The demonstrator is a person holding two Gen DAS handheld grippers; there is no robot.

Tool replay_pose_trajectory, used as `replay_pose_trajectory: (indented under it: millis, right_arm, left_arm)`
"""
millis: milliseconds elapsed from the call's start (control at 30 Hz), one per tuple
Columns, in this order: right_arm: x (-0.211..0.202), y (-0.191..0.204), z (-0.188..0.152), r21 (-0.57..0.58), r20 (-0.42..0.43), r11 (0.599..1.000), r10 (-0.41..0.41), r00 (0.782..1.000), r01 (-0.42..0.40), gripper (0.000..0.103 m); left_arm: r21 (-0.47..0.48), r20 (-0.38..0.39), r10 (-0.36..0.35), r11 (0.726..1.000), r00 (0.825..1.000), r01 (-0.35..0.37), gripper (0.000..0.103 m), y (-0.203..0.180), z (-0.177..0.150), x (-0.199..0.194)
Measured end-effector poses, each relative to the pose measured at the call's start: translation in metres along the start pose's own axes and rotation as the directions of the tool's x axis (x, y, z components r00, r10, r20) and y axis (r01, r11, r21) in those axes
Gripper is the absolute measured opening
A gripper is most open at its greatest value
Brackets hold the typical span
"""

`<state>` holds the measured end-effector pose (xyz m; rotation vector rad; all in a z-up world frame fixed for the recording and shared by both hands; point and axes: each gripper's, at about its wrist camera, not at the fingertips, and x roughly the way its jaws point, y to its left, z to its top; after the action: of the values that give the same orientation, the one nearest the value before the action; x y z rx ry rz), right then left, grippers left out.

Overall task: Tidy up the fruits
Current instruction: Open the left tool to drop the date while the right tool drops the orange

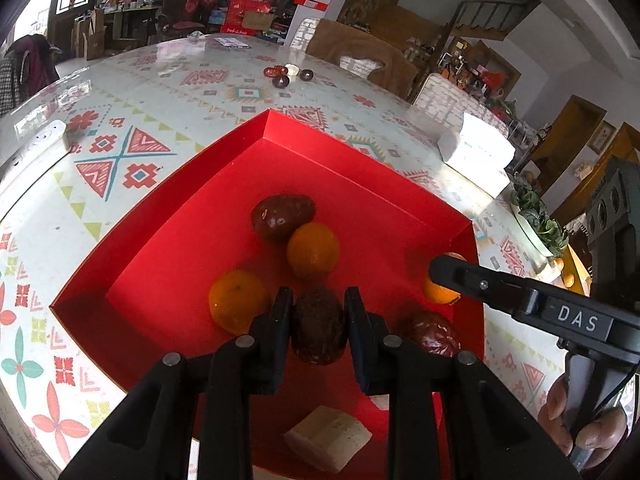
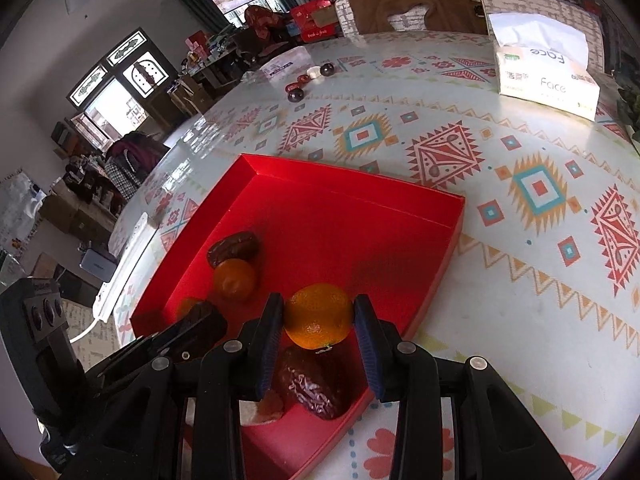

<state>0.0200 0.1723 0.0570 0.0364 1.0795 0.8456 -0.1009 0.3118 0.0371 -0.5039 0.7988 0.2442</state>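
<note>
Red tray holds dates, oranges; left claw grips brown date, right claw grips orange

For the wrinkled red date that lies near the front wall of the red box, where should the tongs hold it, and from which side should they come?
Grip the wrinkled red date across its narrow middle, coming from above. It lies flat and long on the floor of the red box, so the short width fits between the tongs. The wall is near, and the orange held in the right tongs hangs just above it.
</note>
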Motion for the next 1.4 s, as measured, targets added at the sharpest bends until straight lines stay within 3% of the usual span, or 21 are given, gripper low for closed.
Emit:
replay_pose_trajectory:
  millis: [100,267,533,767,1400]
  right_arm:
    - [0.002,0.001,0.001,-0.004,-0.001,1.0,-0.002,1.0,0.002,0.04]
    - [0.001,0.004,0.003,-0.012,0.015,1.0,-0.011,1.0,0.011,0.041]
    - [-0.013,0.004,0.004,-0.006,0.048,1.0,0.002,0.999,-0.001,0.041]
    - [-0.029,-0.001,-0.003,0.002,0.071,1.0,-0.008,0.997,0.008,0.041]
    - [-0.096,-0.051,-0.043,0.095,0.15,0.995,-0.047,0.988,0.033,0.046]
  left_arm:
    - [-0.013,0.004,-0.002,1.0,1.0,0.002,0.027,0.002,0.001,-0.001]
    - [-0.047,0.024,-0.03,0.998,0.999,0.031,0.047,0.005,0.005,-0.011]
    - [-0.099,0.106,-0.038,0.994,0.994,0.049,0.06,0.012,0.014,-0.043]
    - [-0.116,0.124,-0.028,0.992,0.992,0.042,0.062,0.011,0.013,-0.056]
    - [0.048,0.135,-0.067,0.997,0.989,0.061,0.067,-0.067,-0.013,-0.087]
